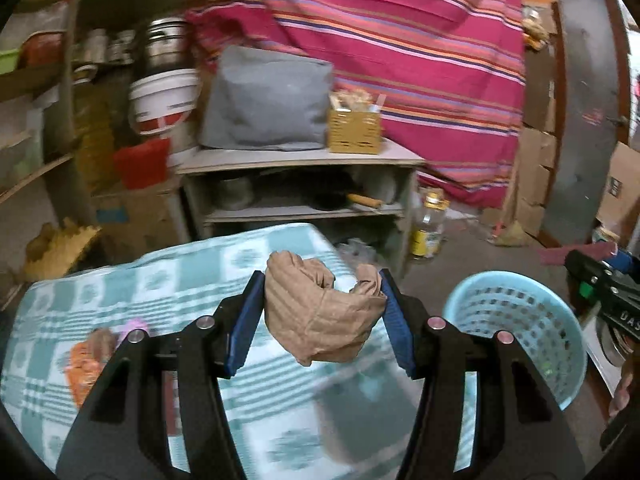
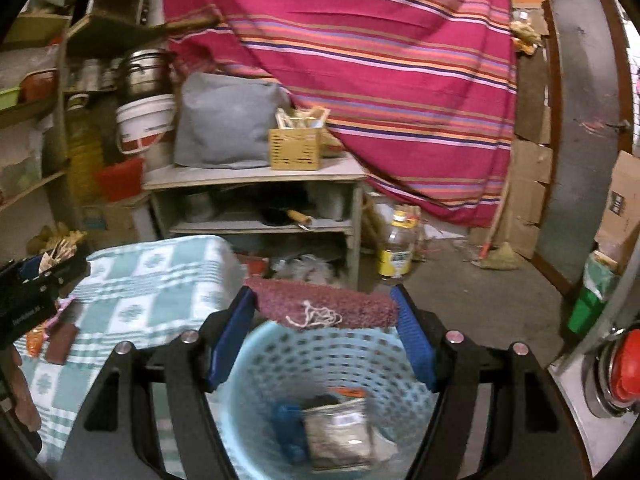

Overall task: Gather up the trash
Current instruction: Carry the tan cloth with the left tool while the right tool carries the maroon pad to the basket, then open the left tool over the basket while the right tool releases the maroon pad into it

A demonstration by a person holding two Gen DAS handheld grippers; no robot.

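Observation:
My left gripper [image 1: 322, 280] is shut on a crumpled brown paper bag [image 1: 316, 312], held above the green checked tablecloth [image 1: 168, 280]. To its right on the floor stands the light blue perforated basket [image 1: 520, 320]. My right gripper [image 2: 324, 296] is shut on a flat maroon scrap of cloth [image 2: 332, 306] with a bit of white string, held right over the basket [image 2: 280, 364]. Inside the basket lie a blue object [image 2: 288, 424] and a grey packet [image 2: 340, 432]. Orange and brown wrappers [image 1: 86, 364] remain on the tablecloth at the left.
A grey shelf unit [image 1: 296, 184] with a grey cushion and a yellow box stands behind the table. A plastic jar [image 2: 398, 248] sits on the floor near a striped red cloth [image 2: 360, 60]. Cardboard boxes and a door are at the right; a broom [image 2: 498, 256] lies there.

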